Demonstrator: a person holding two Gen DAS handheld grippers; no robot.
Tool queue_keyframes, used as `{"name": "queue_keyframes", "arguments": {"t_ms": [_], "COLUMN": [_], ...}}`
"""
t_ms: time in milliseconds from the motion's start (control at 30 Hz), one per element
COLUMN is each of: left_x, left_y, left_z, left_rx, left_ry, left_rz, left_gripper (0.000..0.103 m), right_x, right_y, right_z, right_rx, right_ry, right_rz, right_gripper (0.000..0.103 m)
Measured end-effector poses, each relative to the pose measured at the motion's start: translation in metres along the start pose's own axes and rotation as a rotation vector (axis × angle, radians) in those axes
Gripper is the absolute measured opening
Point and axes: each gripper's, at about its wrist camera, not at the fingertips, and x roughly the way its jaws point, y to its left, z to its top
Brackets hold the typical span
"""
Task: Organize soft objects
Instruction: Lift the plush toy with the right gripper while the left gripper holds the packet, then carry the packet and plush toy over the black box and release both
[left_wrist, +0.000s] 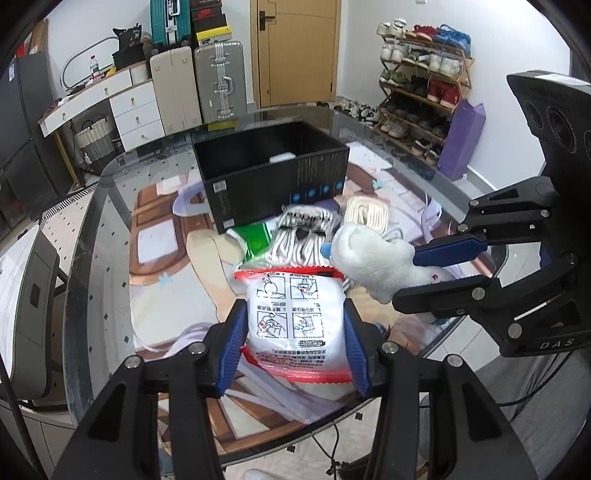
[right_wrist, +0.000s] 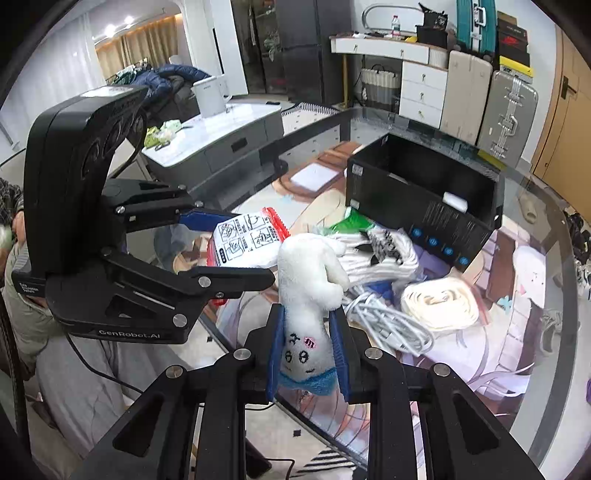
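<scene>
**Two soft items lifted, most of the pile still on the table**

While the black box (left_wrist: 271, 177) holds only one small white thing at its far side, the job looks barely begun. Going left to right across the glass table (left_wrist: 110, 236) in the left wrist view: a green packet (left_wrist: 255, 238) lies against the box front, then a bundle of white cords (left_wrist: 301, 240), then a cream coil (left_wrist: 365, 214), all still outside the box and close together.

Left gripper (left_wrist: 295, 325): jaws partly open, pressed on both sides of a white pouch (left_wrist: 295, 314) with red edges, held clear above the table. Right gripper (right_wrist: 306, 350): jaws drawn close, squeezing a white plush (right_wrist: 308, 295) at its face end, the body sticking up beyond the tips. Both items hang near each other, in front of the box and not yet over it. My guess is both go into the box next, then the cords, coil and packet.
</scene>
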Motion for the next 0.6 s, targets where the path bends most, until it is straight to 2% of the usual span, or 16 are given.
{"name": "queue_keyframes", "arguments": {"t_ms": [200,600], "left_x": [-0.008,-0.019], "left_y": [0.001,0.009], "left_z": [0.015,0.051], "left_rx": [-0.014,-0.034], "left_ry": [-0.050,-0.161], "left_rz": [-0.004,0.043], "left_gripper": [0.048,0.048], "right_x": [-0.013,-0.035], "right_y": [-0.001,-0.013], "right_z": [0.012,0.047], "right_rx": [0.020,0.071], "right_ry": [-0.058,-0.201], "right_rz": [-0.019,-0.101], "right_gripper": [0.025,0.024]}}
